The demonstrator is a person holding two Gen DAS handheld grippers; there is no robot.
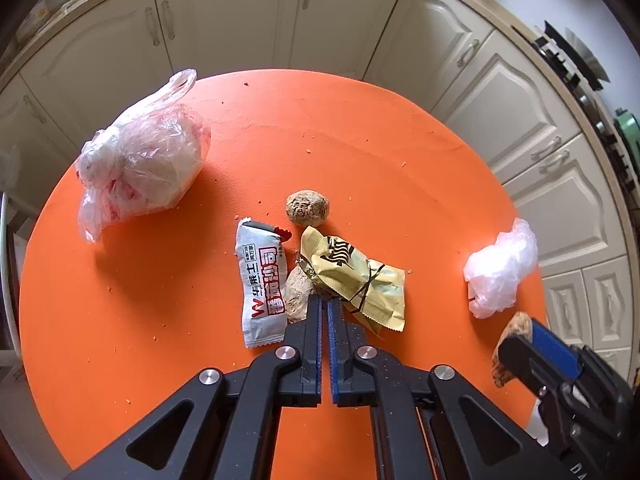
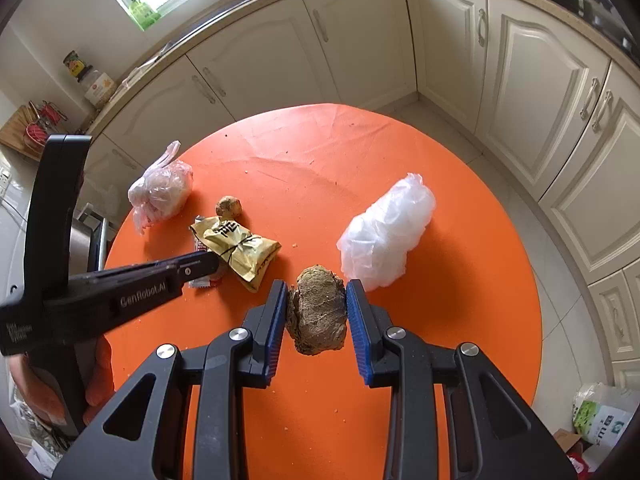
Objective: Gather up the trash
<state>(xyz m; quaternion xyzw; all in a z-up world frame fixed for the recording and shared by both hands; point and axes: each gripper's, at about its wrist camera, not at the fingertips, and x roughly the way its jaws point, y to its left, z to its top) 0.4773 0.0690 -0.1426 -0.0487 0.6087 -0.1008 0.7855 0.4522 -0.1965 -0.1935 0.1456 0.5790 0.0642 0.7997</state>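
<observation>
Right claw (image 2: 316,300) is gripping a brown crumbly lump (image 2: 317,314), the blue pads pressing against both of its sides, and is holding it over the near part of the round orange desk (image 2: 460,320). Left claw (image 1: 324,305) is sitting clenched, its two fingers nearly touching with only a thin gap between them; the tips are lying against the edge of a crumpled yellow wrapper (image 1: 354,280), but whether any foil is being pinched cannot be told. Just beside that wrapper, on its left, a white and red sachet (image 1: 262,286) is lying flat, with a second brown lump (image 1: 298,292) wedged between the two and partly hidden by the claw. A third, rounder lump (image 1: 308,208) is resting just beyond the wrapper, apart from it. A knotted clear bag with pale contents (image 1: 140,168) is occupying the far left of the desk, well apart from the group. A bunched white plastic bag (image 2: 386,232) is lying on the right side, near the held lump. Small crumbs are scattering across the orange surface. Cream kitchen cabinets (image 2: 360,48) are lining the background.
</observation>
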